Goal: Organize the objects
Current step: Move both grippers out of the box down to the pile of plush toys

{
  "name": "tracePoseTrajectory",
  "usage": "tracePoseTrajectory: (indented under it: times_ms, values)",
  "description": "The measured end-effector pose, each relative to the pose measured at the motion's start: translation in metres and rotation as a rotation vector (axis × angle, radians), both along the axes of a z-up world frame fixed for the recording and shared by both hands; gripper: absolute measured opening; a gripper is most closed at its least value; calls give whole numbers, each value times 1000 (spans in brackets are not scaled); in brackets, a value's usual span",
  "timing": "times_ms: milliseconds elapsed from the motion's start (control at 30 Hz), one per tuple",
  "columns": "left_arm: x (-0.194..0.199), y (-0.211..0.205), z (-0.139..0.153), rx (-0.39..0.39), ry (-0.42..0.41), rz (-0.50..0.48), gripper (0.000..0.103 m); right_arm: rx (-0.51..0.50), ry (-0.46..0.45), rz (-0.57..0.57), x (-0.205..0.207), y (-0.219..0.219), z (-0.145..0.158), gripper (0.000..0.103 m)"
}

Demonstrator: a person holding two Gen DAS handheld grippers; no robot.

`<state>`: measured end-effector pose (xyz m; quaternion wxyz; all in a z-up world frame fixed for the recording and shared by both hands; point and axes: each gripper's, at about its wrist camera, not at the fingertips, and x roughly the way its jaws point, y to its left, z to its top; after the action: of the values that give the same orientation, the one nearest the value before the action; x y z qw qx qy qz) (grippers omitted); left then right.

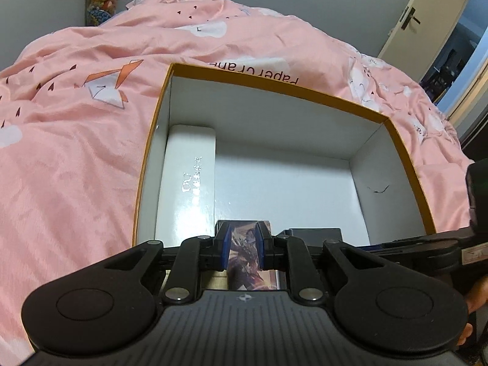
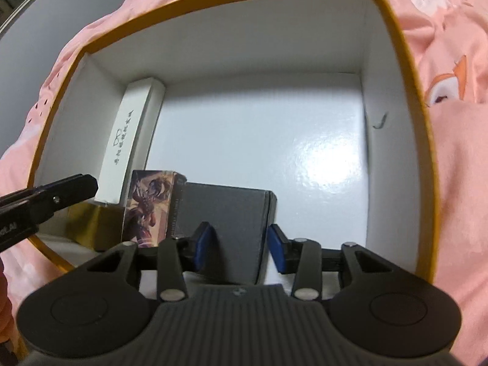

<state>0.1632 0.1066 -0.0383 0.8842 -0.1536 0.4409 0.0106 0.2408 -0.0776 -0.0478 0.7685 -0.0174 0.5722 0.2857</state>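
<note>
a bed draped in a pink quilt with paper-crane prints fills the background, and a pale door stands ajar at the far right of the left wrist view. on the quilt sits a large open box with an orange rim and white inside walls; much of its glossy white floor is bare. along its left wall lies a long white carton with small silver lettering. near the box's near edge a dark grey box lies flat, and just to its left an illustrated card box stands upright, touching the grey box's side. a gold box lies beside the card box, next to the white carton's near end. the left gripper has its blue pads clamped on the illustrated card box, which fills the narrow gap between them. the right gripper straddles the dark grey box with its pads apart; the left pad lies over the box's top and the right pad stands clear of its right edge, so it is not squeezing it. a few fingers show at the right edge of the left wrist view.
</note>
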Motion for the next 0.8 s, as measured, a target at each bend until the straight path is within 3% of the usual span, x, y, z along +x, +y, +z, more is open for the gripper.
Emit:
tracePoseTrajectory:
  times_ms: [100,333,467,633,800]
  values:
    - [-1,1,-1,-8,0,3,20,22,21,32,-1,5,-2,41]
    - [-5,-5,2,-10,-36,-29,20,5,-10,59,-6,10,0,42]
    - [-15,-10,17,-6,-81,-49,20,7,-118,73,-18,7,21,42]
    - [-42,-23,40,-29,-138,-115,20,93,-240,99,-43,-18,60,42]
    - [-72,-42,47,-31,-95,-186,21,135,-305,108,-82,-54,87,42]
